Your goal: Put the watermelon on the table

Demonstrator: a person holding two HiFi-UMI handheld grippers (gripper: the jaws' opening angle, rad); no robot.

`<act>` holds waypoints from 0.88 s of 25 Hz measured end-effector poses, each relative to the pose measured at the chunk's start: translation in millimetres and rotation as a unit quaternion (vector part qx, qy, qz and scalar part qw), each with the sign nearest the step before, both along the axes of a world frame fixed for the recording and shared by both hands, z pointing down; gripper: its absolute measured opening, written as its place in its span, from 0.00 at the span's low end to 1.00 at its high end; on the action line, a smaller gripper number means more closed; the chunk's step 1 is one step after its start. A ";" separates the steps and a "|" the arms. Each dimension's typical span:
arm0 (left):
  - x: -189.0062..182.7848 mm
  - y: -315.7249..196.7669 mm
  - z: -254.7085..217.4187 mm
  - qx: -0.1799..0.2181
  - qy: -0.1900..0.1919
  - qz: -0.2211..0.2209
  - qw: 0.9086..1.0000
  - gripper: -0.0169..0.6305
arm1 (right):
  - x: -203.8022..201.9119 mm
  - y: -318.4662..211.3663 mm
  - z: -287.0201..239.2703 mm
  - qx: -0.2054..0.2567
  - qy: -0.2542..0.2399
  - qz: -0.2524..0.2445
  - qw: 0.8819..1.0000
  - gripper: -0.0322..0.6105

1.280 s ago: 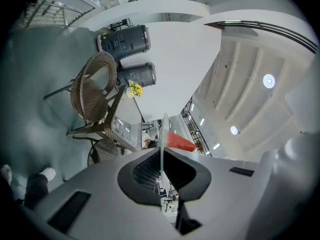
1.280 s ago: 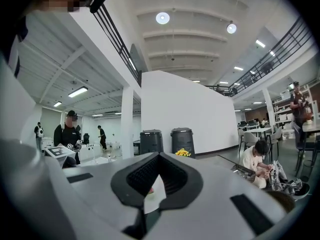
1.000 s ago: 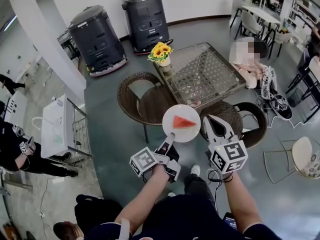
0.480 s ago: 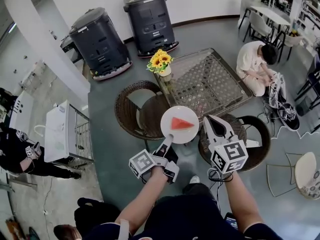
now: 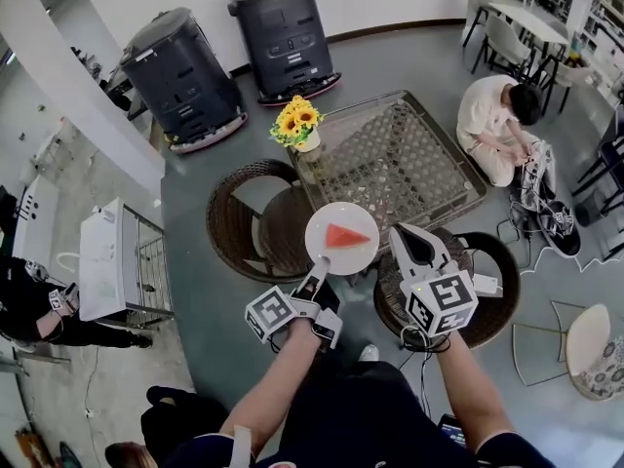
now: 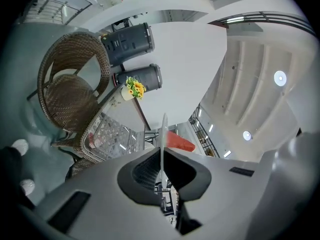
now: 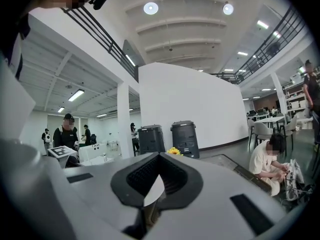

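Observation:
A red wedge of watermelon lies on a round white plate. My left gripper is shut on the plate's near rim and holds it level above the gap between two wicker chairs, just short of the glass table. In the left gripper view the plate shows edge-on between the jaws of the left gripper, with the watermelon to its right. My right gripper hovers to the right of the plate, shut and empty. The right gripper points toward the table.
A pot of sunflowers stands on the table's left corner. Wicker chairs flank the table's near side. A person sits on the floor at the right. Two black machines and a white cart stand to the left.
Both grippers have travelled forward with the plate toward the glass table. The plate has stayed level in the left gripper's hold, and the right gripper has stayed beside it.

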State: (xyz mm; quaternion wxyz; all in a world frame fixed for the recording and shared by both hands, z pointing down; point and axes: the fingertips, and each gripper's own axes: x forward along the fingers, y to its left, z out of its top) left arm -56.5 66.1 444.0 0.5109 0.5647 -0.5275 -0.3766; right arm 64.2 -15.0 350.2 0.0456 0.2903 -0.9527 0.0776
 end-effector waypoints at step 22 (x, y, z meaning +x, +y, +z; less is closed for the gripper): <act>-56.6 -164.2 69.9 -0.030 0.011 0.136 0.990 0.05 | -50.0 -131.2 61.2 -0.050 0.048 0.124 0.990 0.05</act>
